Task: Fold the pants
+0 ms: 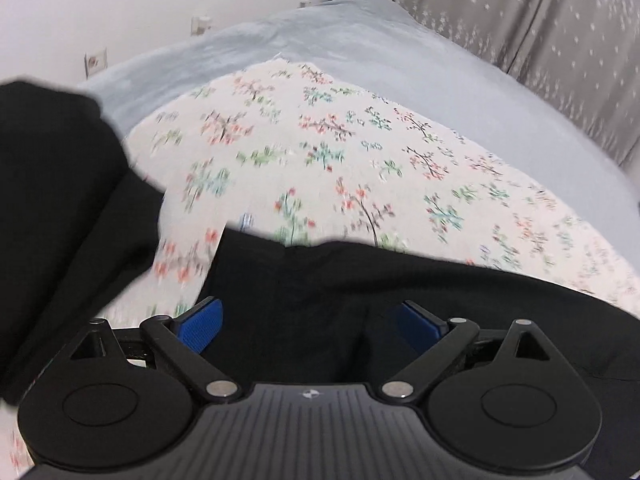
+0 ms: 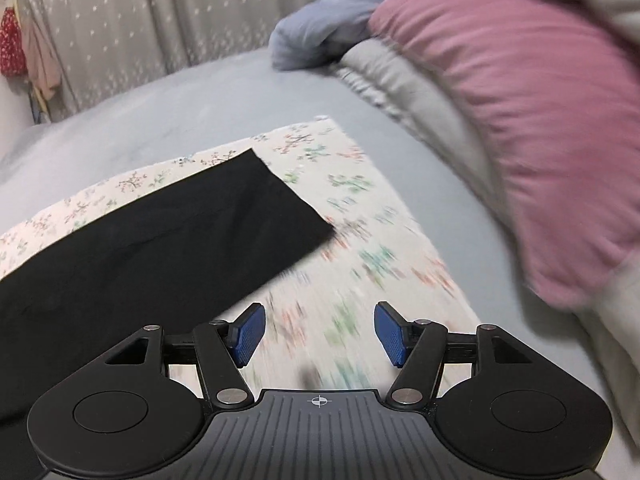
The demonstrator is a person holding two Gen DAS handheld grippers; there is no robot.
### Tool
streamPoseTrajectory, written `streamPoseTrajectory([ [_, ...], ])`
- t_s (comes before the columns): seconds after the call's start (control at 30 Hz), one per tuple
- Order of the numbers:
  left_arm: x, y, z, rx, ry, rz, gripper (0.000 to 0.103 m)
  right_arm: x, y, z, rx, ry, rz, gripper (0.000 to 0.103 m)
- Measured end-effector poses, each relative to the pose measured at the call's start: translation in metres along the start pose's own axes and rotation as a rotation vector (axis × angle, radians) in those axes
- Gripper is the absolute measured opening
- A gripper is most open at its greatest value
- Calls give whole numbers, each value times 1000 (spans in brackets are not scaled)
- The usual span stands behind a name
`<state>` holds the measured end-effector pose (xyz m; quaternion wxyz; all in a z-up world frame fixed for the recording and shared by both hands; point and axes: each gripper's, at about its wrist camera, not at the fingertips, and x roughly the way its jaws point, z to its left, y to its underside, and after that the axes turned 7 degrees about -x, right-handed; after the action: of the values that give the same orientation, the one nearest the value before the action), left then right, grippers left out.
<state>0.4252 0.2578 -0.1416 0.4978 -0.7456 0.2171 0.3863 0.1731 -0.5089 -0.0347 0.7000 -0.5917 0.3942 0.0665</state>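
Currently both grippers hang over a bed with nothing held. Left gripper (image 1: pixel 308 326): jaws spread wide, blue pads (image 1: pixel 206 322) clear of any cloth; black pants (image 1: pixel 400 300) lie flat directly beneath and beyond it, not pinched. Right gripper (image 2: pixel 318 334): jaws spread, gap empty, only the floral cloth (image 2: pixel 360 240) seen between the pads.

Pants position: laid on the floral cloth, which is spread on a grey-blue sheet (image 2: pixel 160 112). In the right wrist view one leg end runs from near left up toward the far middle, its square hem lying flat, just left of the right gripper. In the left wrist view the pants cross the near field, with a second black mass at the far left edge; whether that is the same garment I cannot tell.

Surroundings: pink pillow (image 2: pixel 520 120) at right, a bunched blue cloth (image 2: pixel 320 28) far behind it, grey starred curtain (image 1: pixel 540 40) along the far side. Both views motion-blurred.
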Motion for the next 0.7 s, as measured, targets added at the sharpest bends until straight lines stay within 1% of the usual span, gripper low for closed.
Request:
streamPoseTrajectory([
  [0.1, 13, -7, -7, 17, 11, 6, 99, 46, -31, 4, -4, 7, 19, 61],
  [0.17, 23, -6, -16, 44, -1, 1, 94, 73, -48, 9, -21, 13, 22, 61],
  [0.23, 33, 0, -26, 114, -60, -1, 70, 100, -64, 16, -52, 20, 26, 61],
  [0.27, 34, 3, -30, 152, -75, -19, 59, 114, -72, 20, -74, 27, 27, 60],
  [0.3, 36, 5, -32, 167, -34, -23, 17, 125, -77, 23, -96, 35, 27, 60],
  [0.33, 36, 6, -30, 139, 5, -19, 5, 136, -80, 26, -114, 44, 26, 60],
  [0.37, 35, 8, -31, 129, 2, -24, 4, 147, -82, 28, -126, 49, 37, 60],
  [0.4, 35, 9, -34, 156, -6, -37, 3, 155, -81, 30, -141, 46, 40, 51],
  [0.43, 35, 10, -37, 179, -15, -51, 2, 156, -79, 34, -167, 36, 17, 22],
  [0.47, 35, 10, -41, 189, -24, -60, 2, 155, -77, 37, -188, 4, 3, 9],
  [0.5, 35, 9, -43, 190, -33, -67, 2, 152, -75, 41, -196, -8, 3, 1],
  [0.53, 35, 7, -44, 184, -40, -75, 2, 149, -73, 46, -221, 10, -2, 1],
  [0.6, 32, 3, -51, 171, -38, -96, 2, 138, -68, 56, -318, 72, -21, 0],
  [0.63, 29, 1, -55, 166, -27, -108, 2, 132, -67, 57, -334, 87, -32, 0],
  [0.7, 26, -3, -70, 176, 5, -130, 2, 112, -69, 50, -325, 118, -68, 0],
])
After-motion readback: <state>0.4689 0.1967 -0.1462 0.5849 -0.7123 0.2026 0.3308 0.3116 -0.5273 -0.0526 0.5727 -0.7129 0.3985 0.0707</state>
